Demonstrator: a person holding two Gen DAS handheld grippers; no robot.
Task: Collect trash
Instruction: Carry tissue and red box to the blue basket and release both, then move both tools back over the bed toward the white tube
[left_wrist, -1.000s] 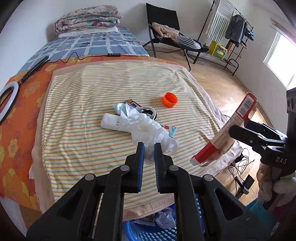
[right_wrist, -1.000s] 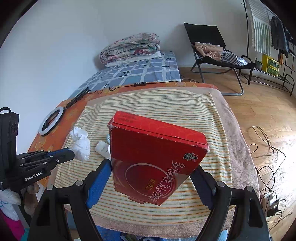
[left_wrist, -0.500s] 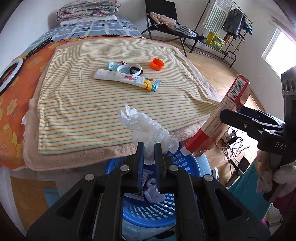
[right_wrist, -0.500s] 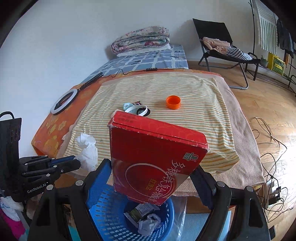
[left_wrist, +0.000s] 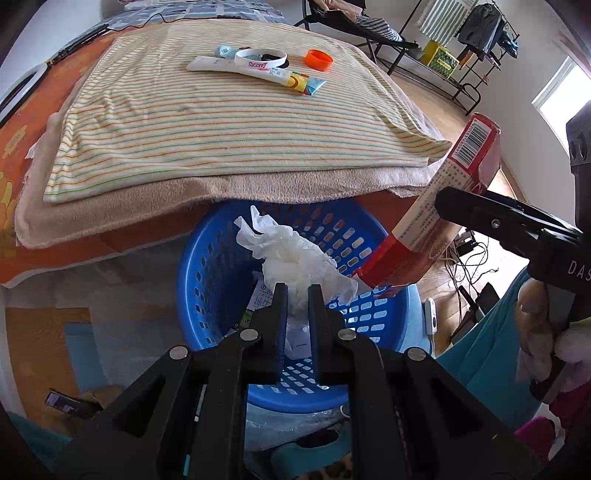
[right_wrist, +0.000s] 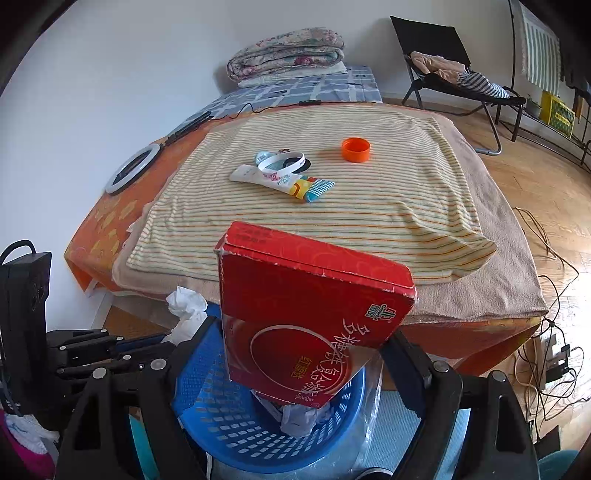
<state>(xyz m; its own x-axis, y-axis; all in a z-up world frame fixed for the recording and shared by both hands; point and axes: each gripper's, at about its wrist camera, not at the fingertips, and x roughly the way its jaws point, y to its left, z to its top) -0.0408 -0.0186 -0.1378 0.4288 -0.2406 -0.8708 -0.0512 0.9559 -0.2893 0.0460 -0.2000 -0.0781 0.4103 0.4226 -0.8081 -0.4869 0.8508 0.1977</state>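
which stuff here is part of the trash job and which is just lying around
Job:
crumpled tissue in left gripper
red box in right gripper
blue basket
toothpaste tube
orange cap

Lying about:
ring light
folded quilt
chair
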